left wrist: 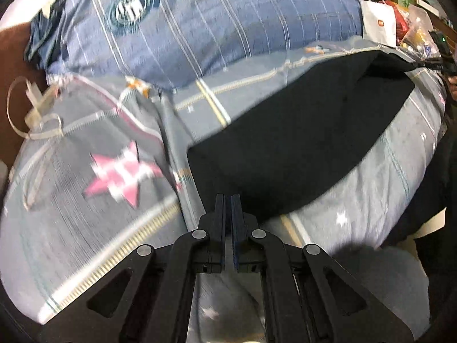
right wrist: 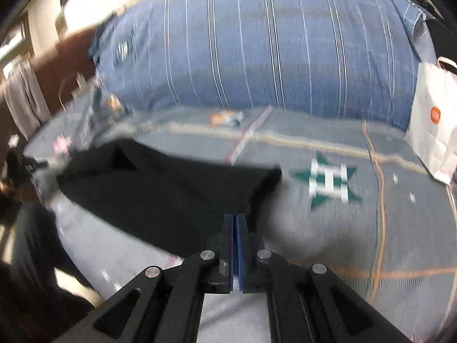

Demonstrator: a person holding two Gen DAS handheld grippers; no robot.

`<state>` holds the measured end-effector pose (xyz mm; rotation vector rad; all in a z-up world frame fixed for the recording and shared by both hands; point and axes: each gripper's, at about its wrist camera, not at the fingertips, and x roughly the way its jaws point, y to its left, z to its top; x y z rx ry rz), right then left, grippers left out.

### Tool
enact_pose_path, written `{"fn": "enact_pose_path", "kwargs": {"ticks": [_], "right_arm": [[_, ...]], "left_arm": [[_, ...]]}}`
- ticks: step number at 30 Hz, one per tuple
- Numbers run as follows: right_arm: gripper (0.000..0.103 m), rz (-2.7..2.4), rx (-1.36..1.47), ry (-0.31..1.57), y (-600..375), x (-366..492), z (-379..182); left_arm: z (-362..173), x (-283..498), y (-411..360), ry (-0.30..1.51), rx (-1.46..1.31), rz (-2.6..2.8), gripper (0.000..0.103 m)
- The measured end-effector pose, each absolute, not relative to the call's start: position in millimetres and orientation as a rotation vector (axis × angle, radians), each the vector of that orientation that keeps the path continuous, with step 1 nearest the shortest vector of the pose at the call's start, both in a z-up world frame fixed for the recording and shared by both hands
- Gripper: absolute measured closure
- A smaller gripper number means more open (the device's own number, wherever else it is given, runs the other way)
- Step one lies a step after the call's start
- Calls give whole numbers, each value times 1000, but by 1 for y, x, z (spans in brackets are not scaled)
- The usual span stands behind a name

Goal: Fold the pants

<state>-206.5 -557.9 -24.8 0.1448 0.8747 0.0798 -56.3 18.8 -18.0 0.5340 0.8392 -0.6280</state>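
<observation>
Black pants (left wrist: 300, 131) lie spread on a grey star-print bed sheet (left wrist: 85, 228). My left gripper (left wrist: 227, 198) is shut, its tips pinched at the near corner of the black cloth. In the right wrist view the pants (right wrist: 171, 194) stretch away to the left. My right gripper (right wrist: 235, 215) is shut on their near right corner, where the cloth edge runs down into the tips. A soft shadow lies on the sheet (right wrist: 357, 243) beside that corner. Both views are blurred by motion.
A blue striped quilt (left wrist: 214, 28) (right wrist: 271, 51) is heaped along the far side of the bed. A white paper bag (left wrist: 378, 25) (right wrist: 431, 131) stands at the right, with clutter behind it. A pale cable (left wrist: 34, 108) lies at the left edge. A person's dark clothing (right wrist: 28, 257) is at lower left.
</observation>
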Motion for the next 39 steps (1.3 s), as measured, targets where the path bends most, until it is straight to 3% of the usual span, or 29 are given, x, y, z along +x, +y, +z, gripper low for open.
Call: {"fn": "enact_pose_path", "kwargs": {"ticks": [7, 8, 11, 18, 31, 39], "right_arm": [[102, 21, 137, 894, -560, -218, -41], [102, 21, 138, 892, -558, -218, -42], [102, 11, 137, 890, -554, -218, -44], [102, 2, 146, 889, -554, -217, -48], [102, 0, 141, 892, -552, -212, -51], [102, -7, 141, 874, -555, -212, -46]], "left_arm": [[-17, -55, 20, 959, 275, -747, 99], [-19, -50, 20, 993, 190, -772, 92], [-33, -29, 26, 1122, -70, -754, 38], [-63, 1, 31, 1285, -636, -722, 37], [-89, 10, 15, 1369, -689, -499, 37], [-94, 18, 21, 1330, -724, -469, 37]]}}
